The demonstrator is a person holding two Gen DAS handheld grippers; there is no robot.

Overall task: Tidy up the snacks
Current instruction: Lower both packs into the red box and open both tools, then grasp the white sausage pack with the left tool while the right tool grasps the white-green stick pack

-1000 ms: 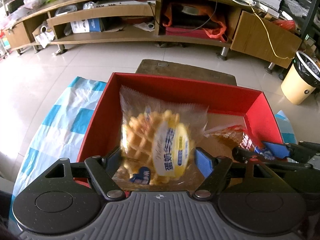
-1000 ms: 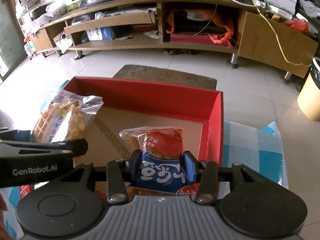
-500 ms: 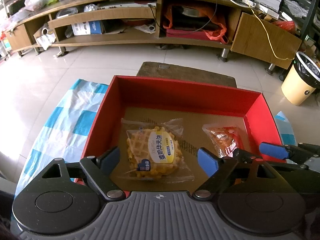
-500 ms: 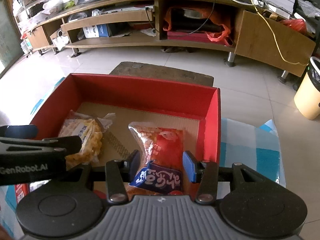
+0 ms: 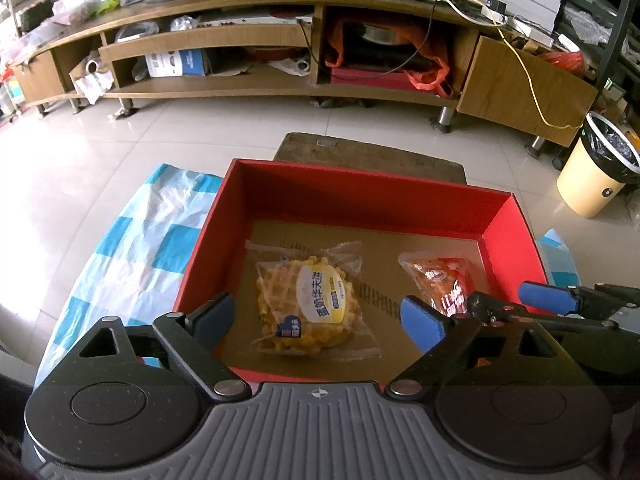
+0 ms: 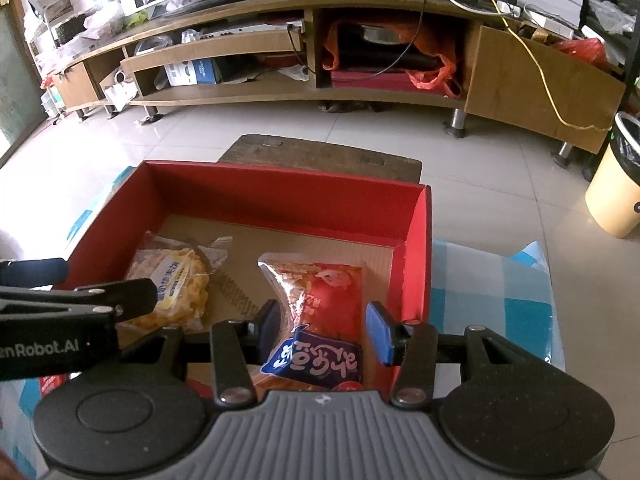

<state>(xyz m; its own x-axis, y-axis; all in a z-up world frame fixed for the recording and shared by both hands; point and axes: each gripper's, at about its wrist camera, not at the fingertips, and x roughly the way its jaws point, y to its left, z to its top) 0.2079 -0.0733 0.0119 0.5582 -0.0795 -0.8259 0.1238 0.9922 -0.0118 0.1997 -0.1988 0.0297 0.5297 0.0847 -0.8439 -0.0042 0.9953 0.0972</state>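
A red box (image 5: 360,200) with a brown cardboard floor stands on a blue-and-white checked cloth (image 5: 132,240). A clear packet with a yellow waffle (image 5: 312,300) lies flat on the box floor at the left. My left gripper (image 5: 318,316) hangs above its near end, jaws opening, pads clear of the packet on both sides. A red snack packet (image 6: 320,292) with a blue label lies at the right of the box (image 6: 280,196), its far end on the floor. My right gripper (image 6: 322,330) is shut on its near end. The waffle packet (image 6: 176,284) shows partly behind my left gripper (image 6: 84,284).
Behind the box lies a dark brown slab (image 5: 368,156) on a pale tiled floor. A long wooden TV cabinet (image 5: 280,80) with cluttered shelves runs along the back. A cream waste bin (image 5: 596,172) stands at the far right. The checked cloth (image 6: 500,292) extends right of the box.
The waffle packet left my left gripper and dropped flat onto the box floor as the jaws spread. The red packet tipped forward to lie in the box, still between my right pads.
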